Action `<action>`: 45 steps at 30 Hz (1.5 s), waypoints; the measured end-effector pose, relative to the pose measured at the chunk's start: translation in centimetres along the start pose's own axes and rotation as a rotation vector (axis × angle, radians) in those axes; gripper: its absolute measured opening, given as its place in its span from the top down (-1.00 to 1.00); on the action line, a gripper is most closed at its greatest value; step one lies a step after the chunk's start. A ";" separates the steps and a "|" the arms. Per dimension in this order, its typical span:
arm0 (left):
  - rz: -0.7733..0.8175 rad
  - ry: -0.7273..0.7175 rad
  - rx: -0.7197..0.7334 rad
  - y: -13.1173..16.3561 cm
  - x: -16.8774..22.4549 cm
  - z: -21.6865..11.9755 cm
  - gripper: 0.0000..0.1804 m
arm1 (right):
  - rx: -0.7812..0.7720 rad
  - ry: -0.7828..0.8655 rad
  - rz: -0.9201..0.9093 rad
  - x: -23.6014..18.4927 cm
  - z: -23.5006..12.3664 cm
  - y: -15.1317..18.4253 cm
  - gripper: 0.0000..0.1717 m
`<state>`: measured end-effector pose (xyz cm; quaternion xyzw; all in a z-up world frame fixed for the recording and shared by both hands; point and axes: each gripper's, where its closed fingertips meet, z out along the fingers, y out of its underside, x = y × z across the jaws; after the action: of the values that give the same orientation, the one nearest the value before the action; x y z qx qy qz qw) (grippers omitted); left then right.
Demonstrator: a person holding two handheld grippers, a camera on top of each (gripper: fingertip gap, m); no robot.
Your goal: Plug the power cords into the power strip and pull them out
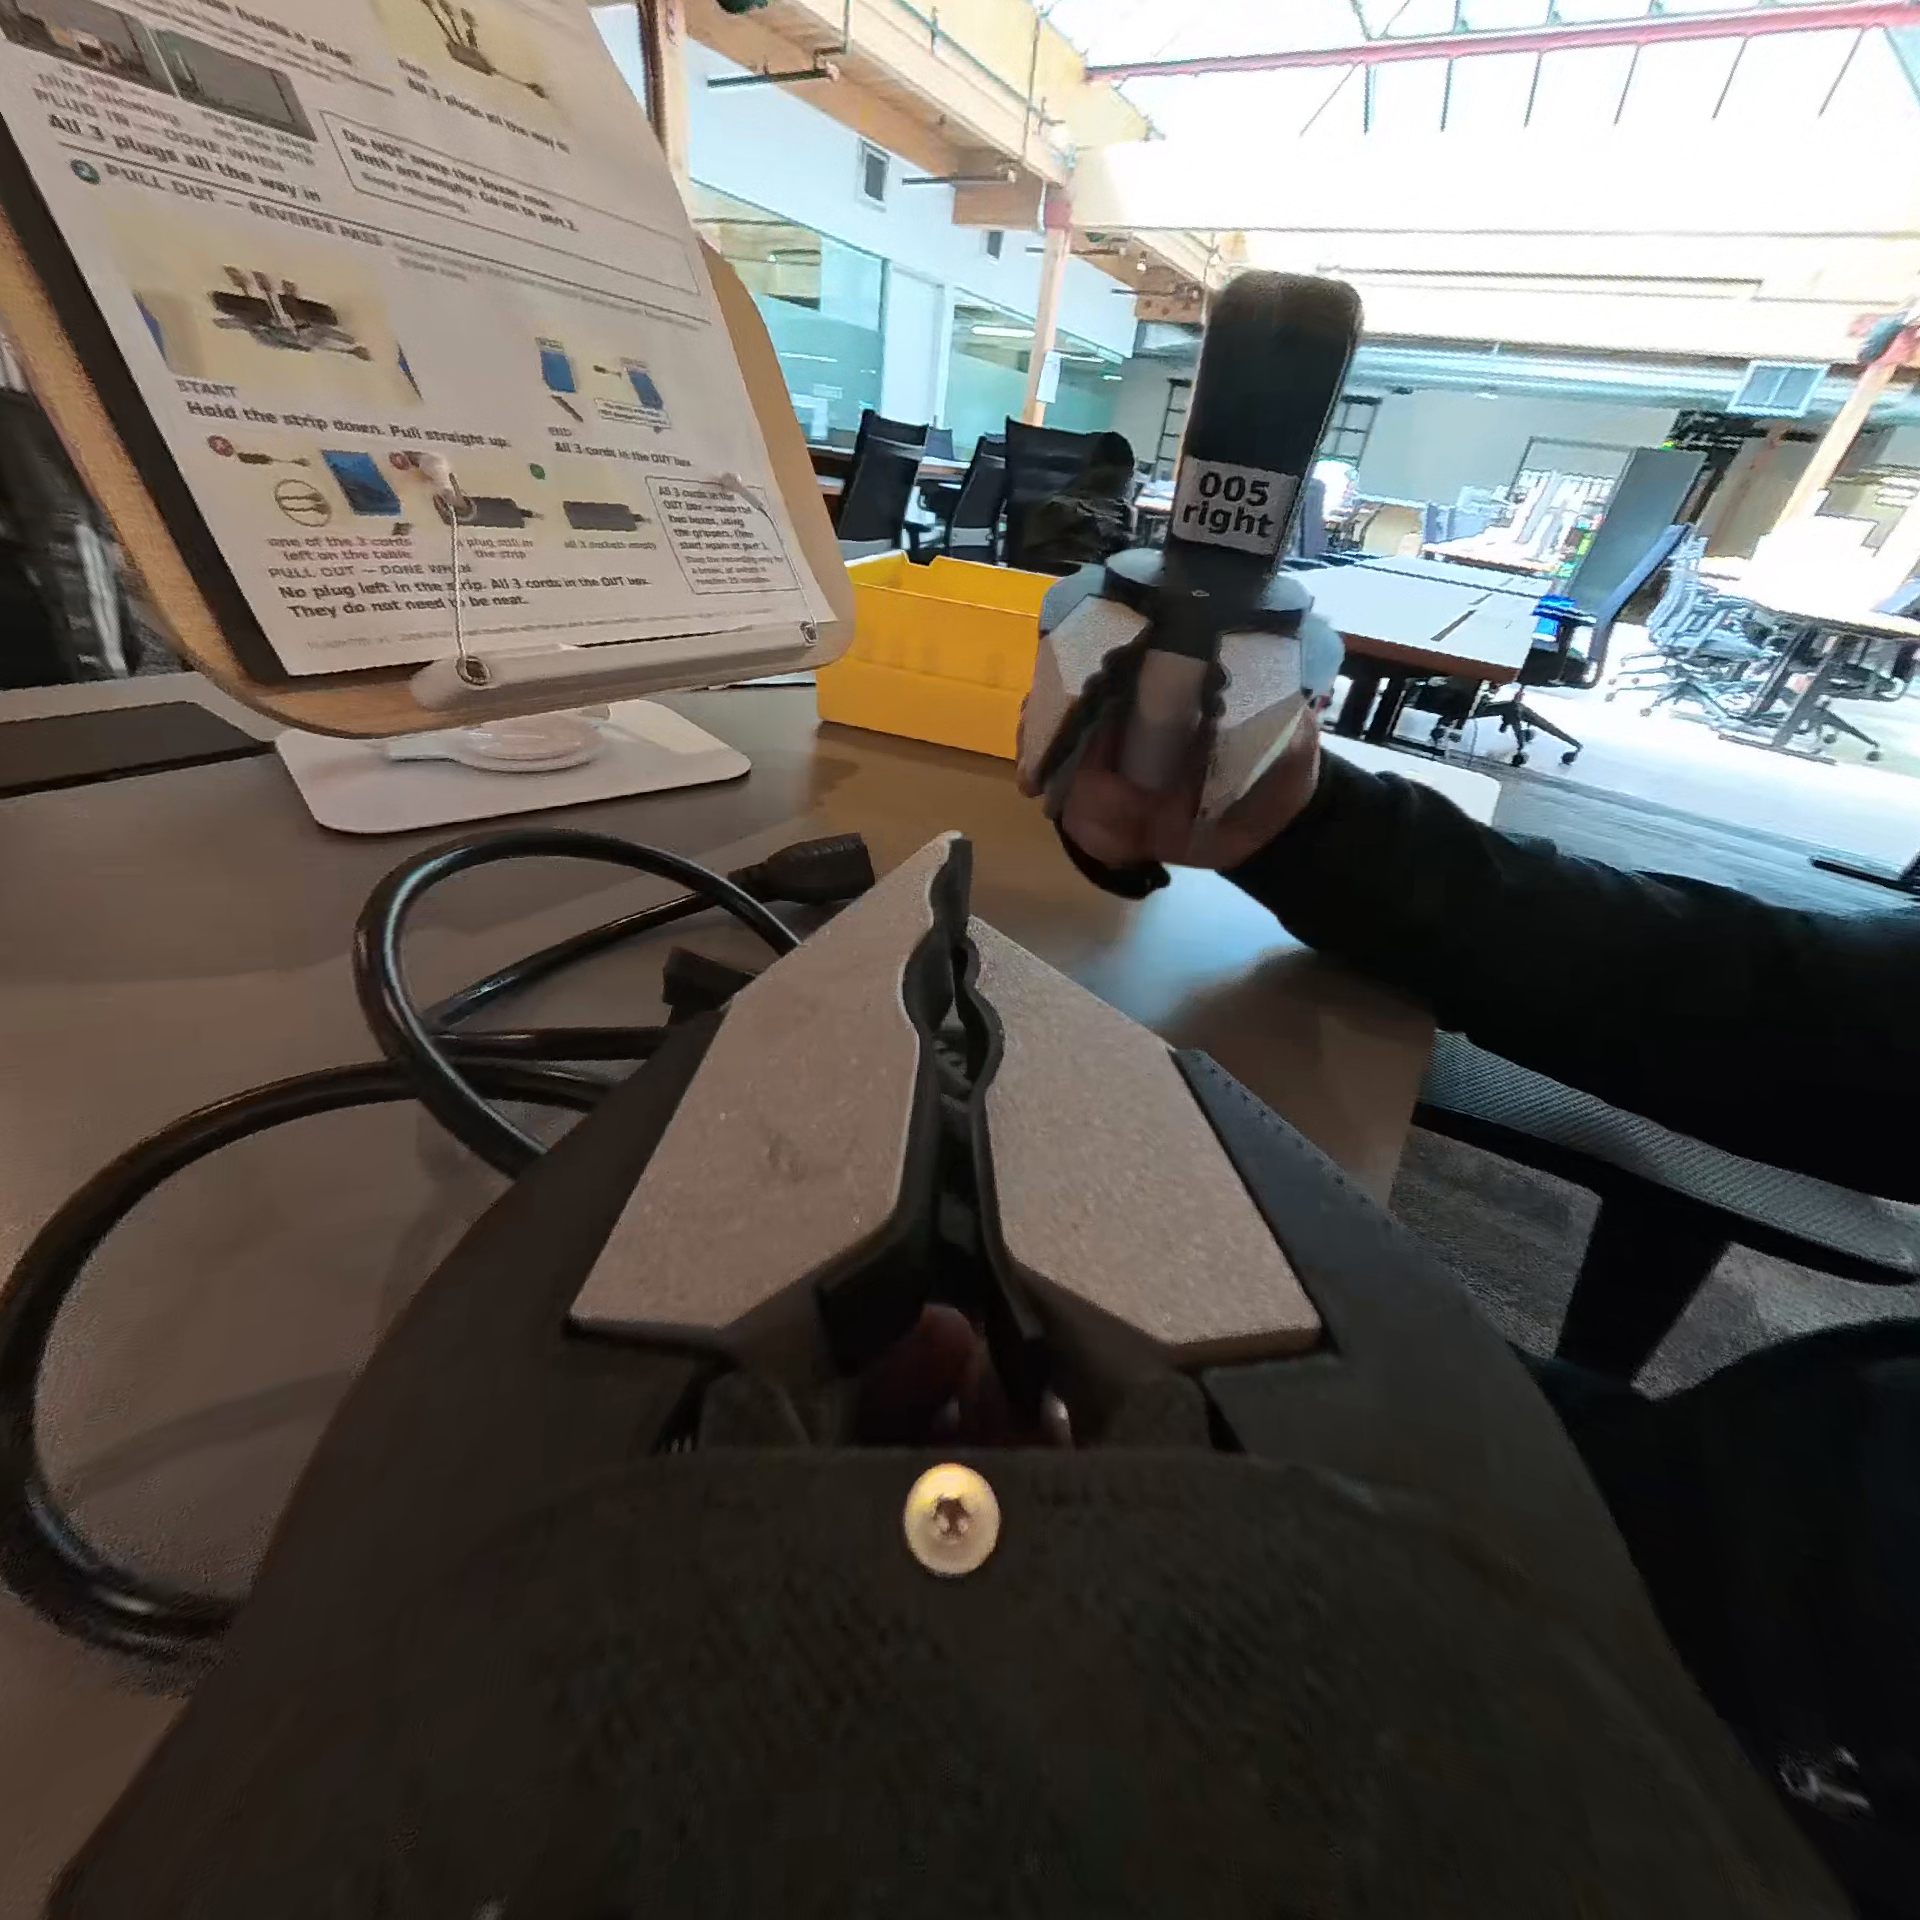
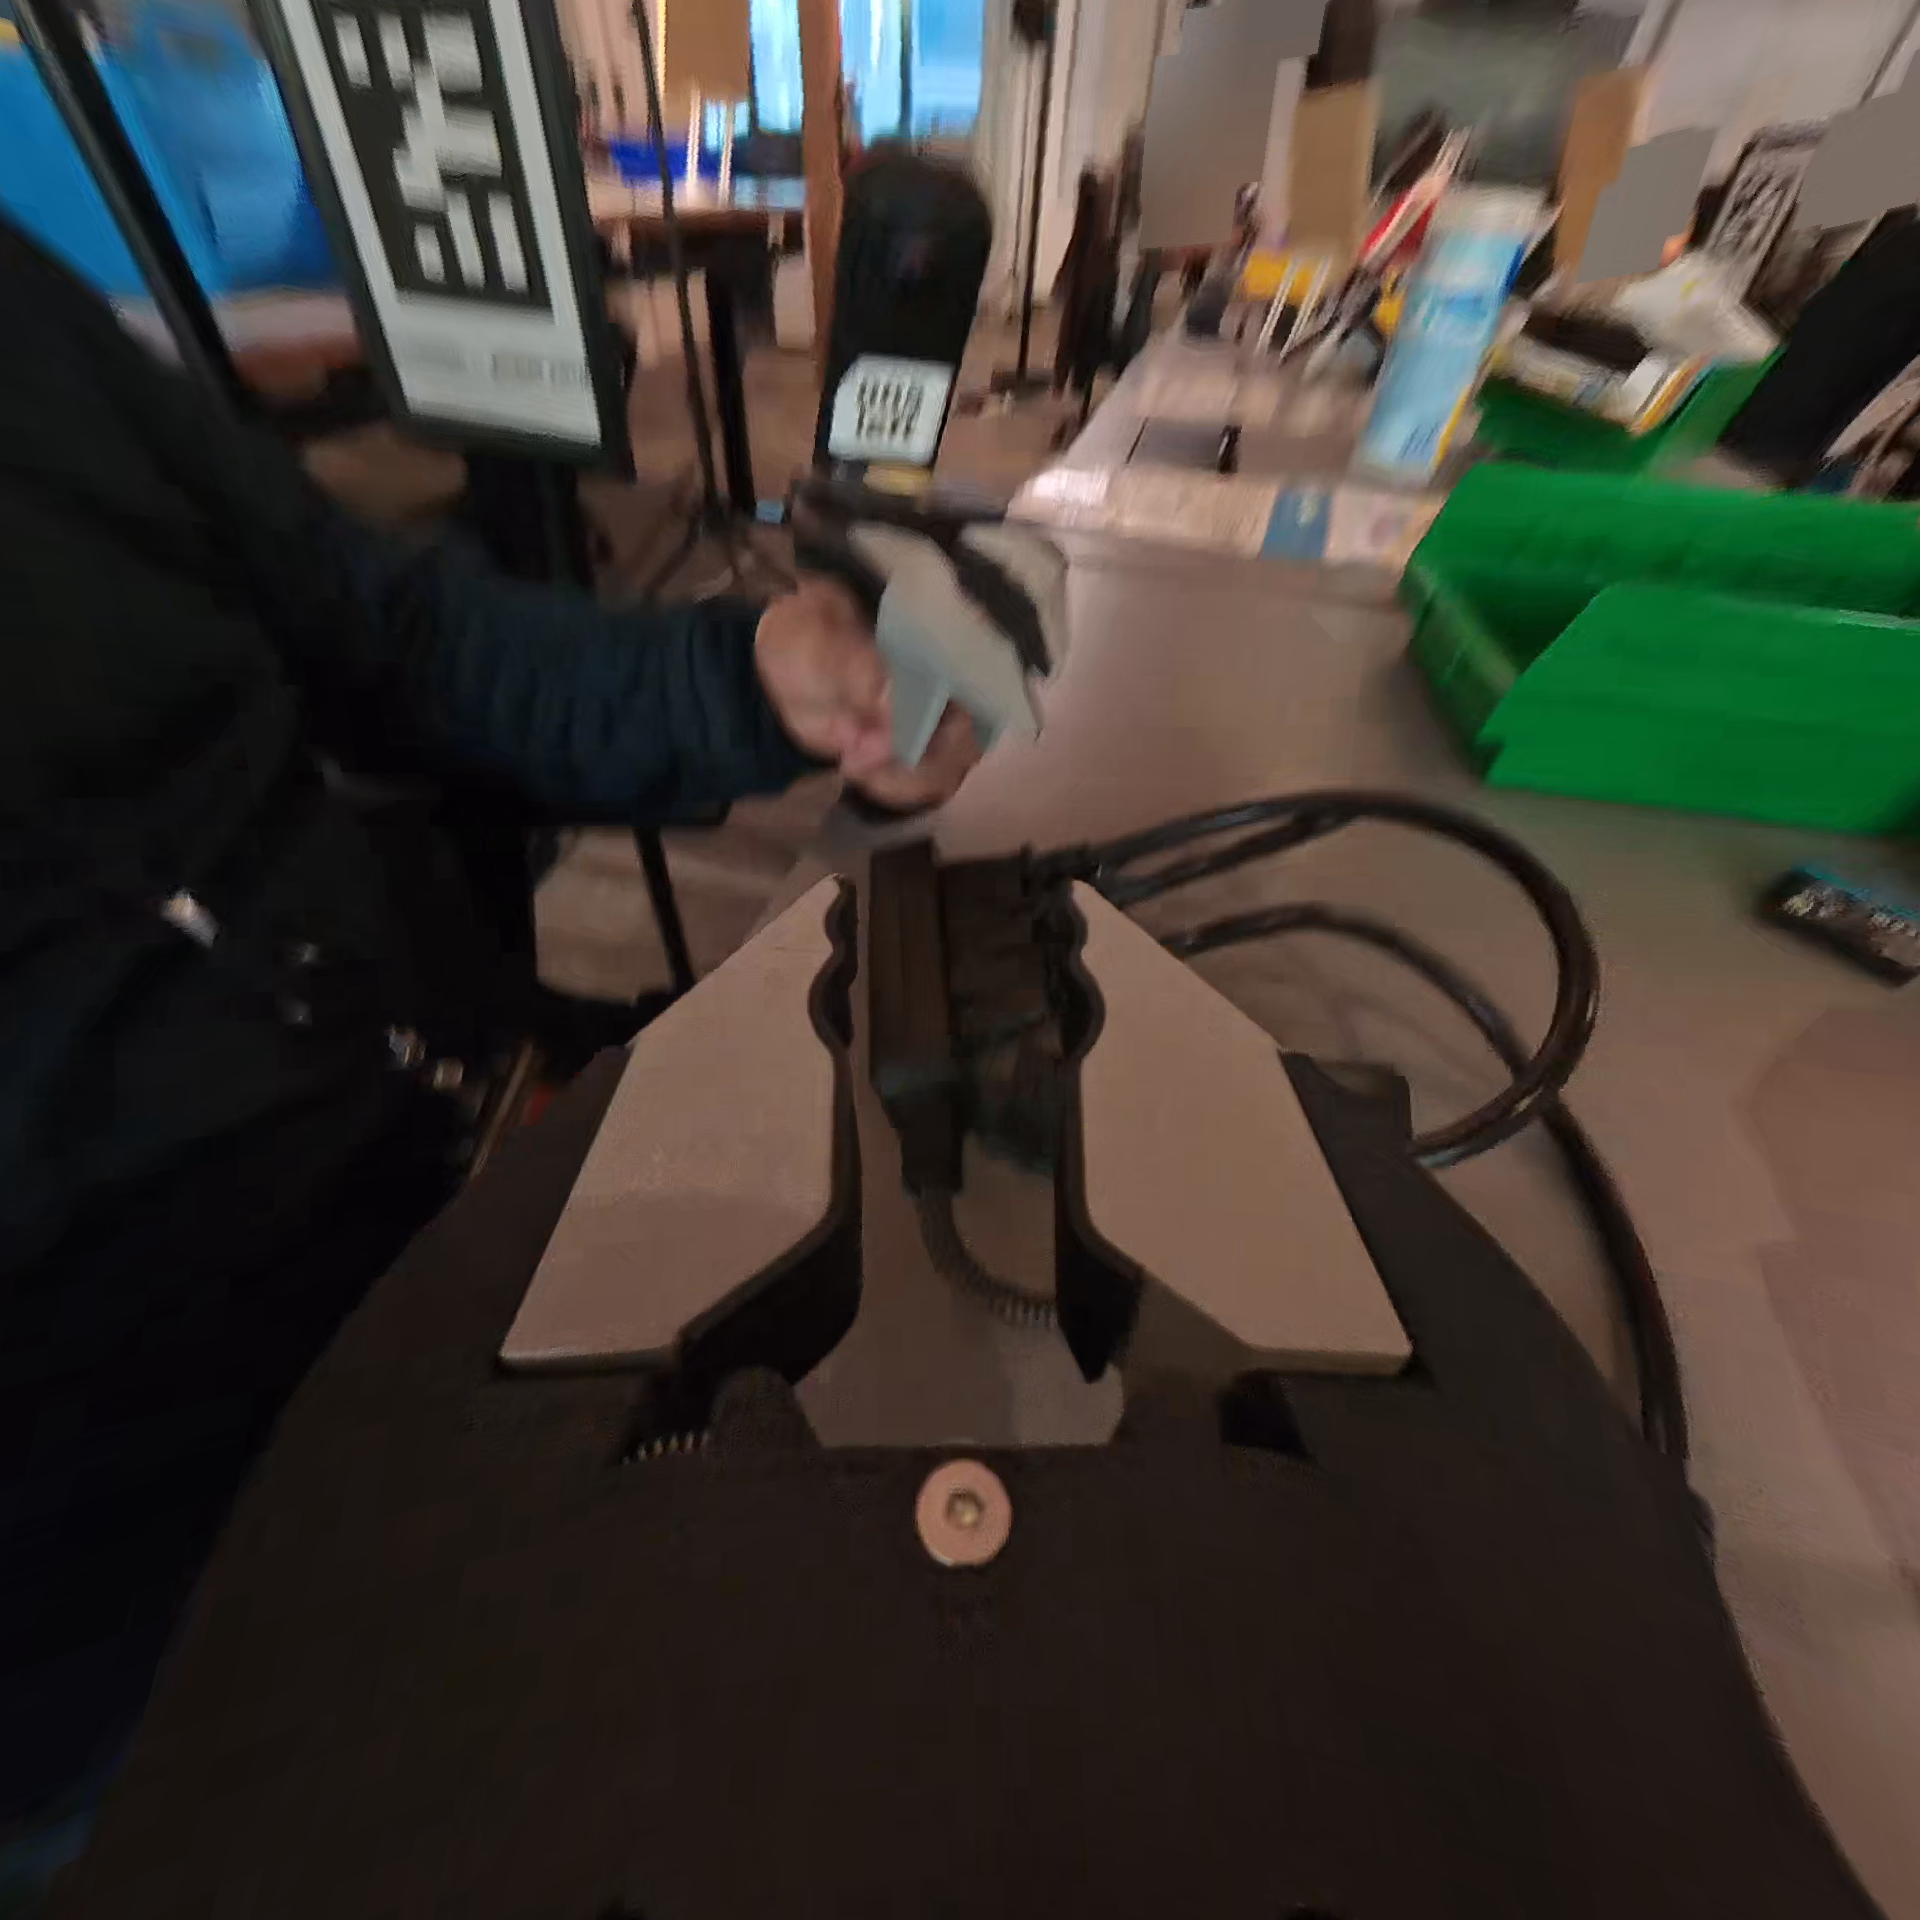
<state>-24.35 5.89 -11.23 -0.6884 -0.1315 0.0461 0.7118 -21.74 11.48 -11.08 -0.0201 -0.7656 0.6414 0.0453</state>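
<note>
My left gripper (image 1: 956, 862) is shut with nothing visible between its pads. It hovers low over the brown table (image 1: 208, 1195), just right of a tangle of black power cords (image 1: 416, 935) with two black plug ends (image 1: 816, 862). My right gripper (image 2: 961, 894) is open. A black plug (image 2: 966, 997) with a ribbed strain relief stands between its pads, and a slit of table shows between the left pad (image 2: 836, 966) and the plug. This view is blurred. The cords (image 2: 1538, 935) loop away to the right. Each gripper shows in the other's view, hand-held above the table: the right one (image 1: 1153, 717) and the left one (image 2: 966, 644).
An instruction sheet on a stand (image 1: 416, 364) is at the back left and a yellow bin (image 1: 925, 655) behind centre. Green bins (image 2: 1683, 665) stand at the right. A dark flat item (image 2: 1844, 925) lies near them. A chair arm (image 1: 1662, 1174) is beside the table edge. The dark flat item (image 2: 1844, 925) is about 35 cm from my left fingertips.
</note>
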 end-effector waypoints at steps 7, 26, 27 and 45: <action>-0.039 -0.024 -0.032 1.6 0.6 2.1 1.00 | -0.055 0.026 0.065 0.1 5.4 1.0 0.51; -0.035 -0.065 -0.091 2.4 -0.4 1.4 0.45 | -0.094 -0.020 0.043 -0.4 6.0 2.3 0.97; -0.058 -0.056 -0.092 2.4 -0.5 1.3 0.37 | -0.084 -0.039 0.076 -0.5 5.9 2.4 0.96; -0.111 -0.125 -0.047 1.4 -4.7 -2.6 -0.69 | 0.123 0.450 0.209 8.6 -1.4 0.6 0.90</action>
<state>-28.01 2.25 -13.20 -0.6924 -0.2147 0.0465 0.6873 -30.15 13.74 -11.00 -0.2385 -0.6894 0.6675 0.1494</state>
